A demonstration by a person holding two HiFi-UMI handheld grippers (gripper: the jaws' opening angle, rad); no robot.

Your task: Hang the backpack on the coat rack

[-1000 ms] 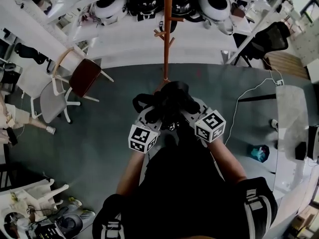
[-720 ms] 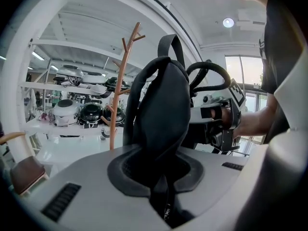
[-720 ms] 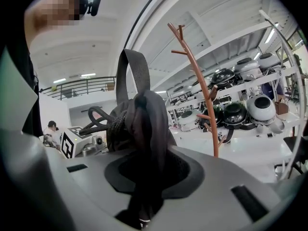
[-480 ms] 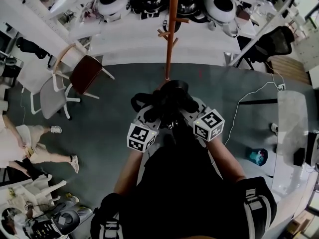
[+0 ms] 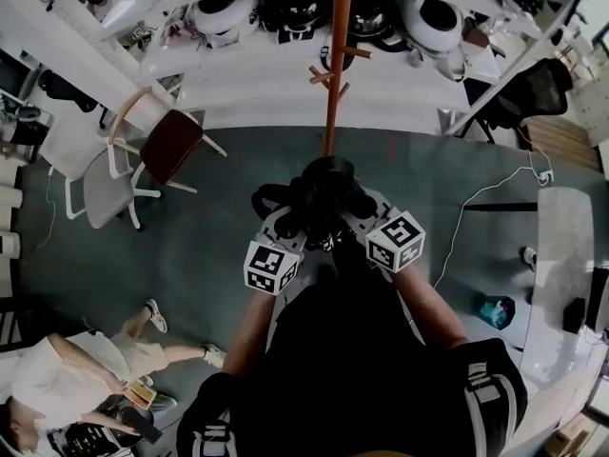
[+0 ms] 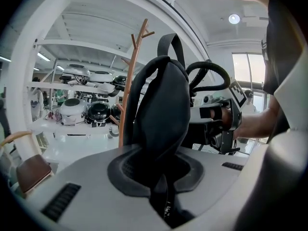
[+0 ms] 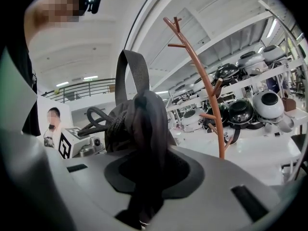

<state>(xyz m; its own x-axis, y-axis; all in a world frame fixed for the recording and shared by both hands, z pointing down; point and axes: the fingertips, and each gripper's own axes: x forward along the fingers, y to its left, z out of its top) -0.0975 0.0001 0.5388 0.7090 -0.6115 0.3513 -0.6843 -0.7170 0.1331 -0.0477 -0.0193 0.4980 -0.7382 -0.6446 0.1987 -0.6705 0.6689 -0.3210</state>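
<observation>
**Jaws.** Your left gripper is clamped on a fold of the black fabric backpack. Your right gripper is pinched on the bag's other side. Neither grip has slackened over the last second.

**Bag.** It is carried in the air between the two grippers, in front of your chest. It sits upright, with its webbing carry loop standing free on top. It is not on any peg yet.

**Rack.** The orange-brown coat rack, a pole with angled pegs, stands straight ahead beyond the bag. I see no contact between them.

**Change.** In the head view the pole and pegs sit lower and larger than a second ago. The white counter behind them has also drawn nearer, so you are walking the bag in. A person in pale clothes has crossed to the lower left, well apart from you.

**Reading.** This is still the approach; hanging has not begun. The next move probably calls for lifting the bag until the loop clears a peg tip, then lowering it on.

**Risk.** The loop is limp, and both grips sit low on the bag, so it may fold away from the peg.
</observation>
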